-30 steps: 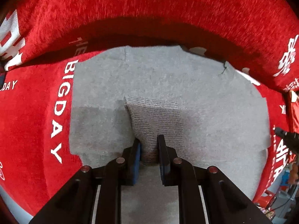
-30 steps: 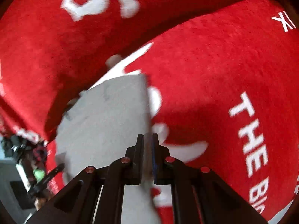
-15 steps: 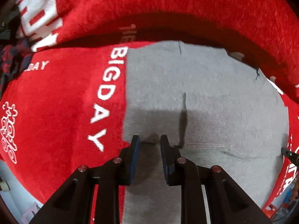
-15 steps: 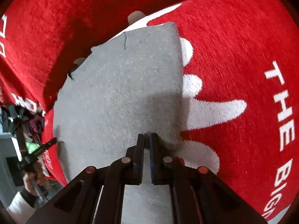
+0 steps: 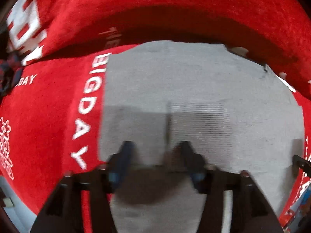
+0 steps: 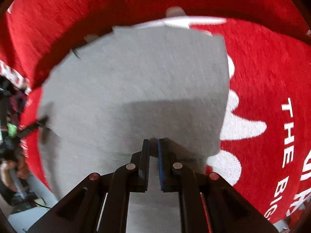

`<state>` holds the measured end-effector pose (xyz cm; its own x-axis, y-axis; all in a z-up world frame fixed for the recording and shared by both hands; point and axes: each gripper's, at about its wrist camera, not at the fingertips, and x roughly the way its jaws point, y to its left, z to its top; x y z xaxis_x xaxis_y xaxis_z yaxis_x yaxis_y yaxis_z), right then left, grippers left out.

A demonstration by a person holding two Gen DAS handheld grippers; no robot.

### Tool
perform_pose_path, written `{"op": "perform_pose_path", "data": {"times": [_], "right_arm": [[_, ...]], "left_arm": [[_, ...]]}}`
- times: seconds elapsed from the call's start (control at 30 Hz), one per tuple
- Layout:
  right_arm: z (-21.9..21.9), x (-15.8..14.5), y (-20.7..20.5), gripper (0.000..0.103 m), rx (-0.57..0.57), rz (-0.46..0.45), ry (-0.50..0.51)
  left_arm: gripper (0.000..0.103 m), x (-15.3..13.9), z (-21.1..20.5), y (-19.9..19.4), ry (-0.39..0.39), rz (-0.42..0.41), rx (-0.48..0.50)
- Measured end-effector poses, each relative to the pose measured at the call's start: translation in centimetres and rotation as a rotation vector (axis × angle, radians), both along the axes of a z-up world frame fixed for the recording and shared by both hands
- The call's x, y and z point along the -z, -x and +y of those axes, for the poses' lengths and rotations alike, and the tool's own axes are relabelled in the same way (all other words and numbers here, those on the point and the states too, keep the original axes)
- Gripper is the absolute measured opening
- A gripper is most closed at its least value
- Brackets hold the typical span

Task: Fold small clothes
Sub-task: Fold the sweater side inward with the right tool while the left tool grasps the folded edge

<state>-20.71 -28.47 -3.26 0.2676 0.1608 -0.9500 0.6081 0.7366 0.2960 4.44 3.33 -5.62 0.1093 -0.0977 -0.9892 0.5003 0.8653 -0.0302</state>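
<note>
A small grey knit garment (image 5: 175, 89) lies flat on a red blanket (image 5: 48, 106) with white lettering. A ribbed folded part (image 5: 200, 124) lies on it. My left gripper (image 5: 155, 147) is open just above the garment's near edge, with nothing between its fingers. In the right wrist view the same grey garment (image 6: 136, 81) spreads ahead. My right gripper (image 6: 153, 145) is shut on the garment's near edge, with grey cloth pinched between its fingers.
A raised red fold of the blanket (image 5: 175, 9) curves along the far side. The other gripper's tip (image 5: 301, 163) shows at the right edge of the left wrist view. A person and clutter (image 6: 11, 136) are at the left of the right wrist view.
My left gripper let go of the ribbed part and opened wide; that part now lies flat. My right gripper stayed shut and pulled its edge back, so more garment shows.
</note>
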Motion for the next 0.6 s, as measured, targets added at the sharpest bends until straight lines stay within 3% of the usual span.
{"op": "perform_pose_path", "data": {"times": [0.1,0.23,0.43,0.6], "right_arm": [[-0.3,-0.2,0.8,0.008,-0.009,-0.004,-0.005],[-0.8,-0.5,1.3,0.008,0.007,0.001,-0.024],[-0.4,-0.5,1.0,0.008,0.024,0.019,-0.023],[0.2,-0.4,0.3,0.008,0.011,0.035,-0.003]], "left_arm": [[0.061,-0.4,1.4,-0.4,0.01,0.023,-0.005],[0.061,-0.9,2.6,-0.5,-0.063,-0.005,-0.026],[0.061,-2.1,4.8,-1.1,-0.024,0.003,-0.083],[0.061,-2.6,4.0,-5.6,0.006,-0.045,-0.138]]}}
